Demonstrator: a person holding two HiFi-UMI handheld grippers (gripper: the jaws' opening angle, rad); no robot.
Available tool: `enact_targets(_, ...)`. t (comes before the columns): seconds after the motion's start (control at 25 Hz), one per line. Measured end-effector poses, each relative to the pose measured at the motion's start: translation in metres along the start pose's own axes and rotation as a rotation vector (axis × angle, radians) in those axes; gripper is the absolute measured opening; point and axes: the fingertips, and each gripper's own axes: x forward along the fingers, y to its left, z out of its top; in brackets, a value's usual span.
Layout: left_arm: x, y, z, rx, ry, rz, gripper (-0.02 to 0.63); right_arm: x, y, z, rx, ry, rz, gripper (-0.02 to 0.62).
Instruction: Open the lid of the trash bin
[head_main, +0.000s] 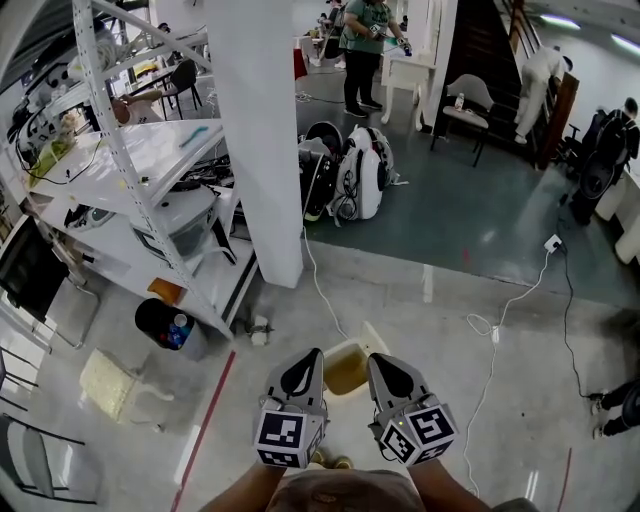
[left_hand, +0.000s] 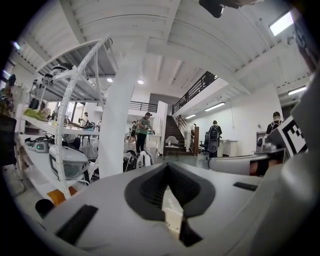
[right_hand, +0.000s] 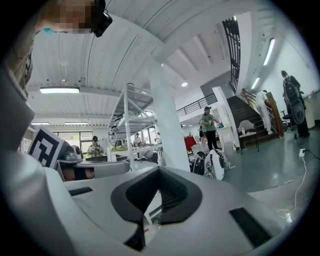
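Two hand-held grippers flank a cream trash bin (head_main: 345, 370) on a workshop floor, the bin at 6 o'clock in the head view. The left gripper (head_main: 303, 372) sits at the bin's 9 o'clock and the right gripper (head_main: 392, 376) at its 3 o'clock. Both point forward over it, clenched on nothing, and only a sliver shows between each pair of pads. Being this close suits working the lid, either reaching for it or drawing off it.

The bin's top reads as a tan hollow, with a pale flap (head_main: 374, 338) standing at its 1 o'clock. That looks like a raised lid, but the grippers cover both sides and the hinge, so it cannot be settled. A pillar (head_main: 262, 150) rises at 12 o'clock. The gripper views look across the room, catching only a cream slit of bin.
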Motion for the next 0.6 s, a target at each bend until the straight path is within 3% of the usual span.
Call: enact_targets(0.6,-0.0036,0.0008,-0.0056,-0.019,0.011,0.007,0.000,-0.0005,0.0033,0.0039,0.000,-0.008,0.011,0.017)
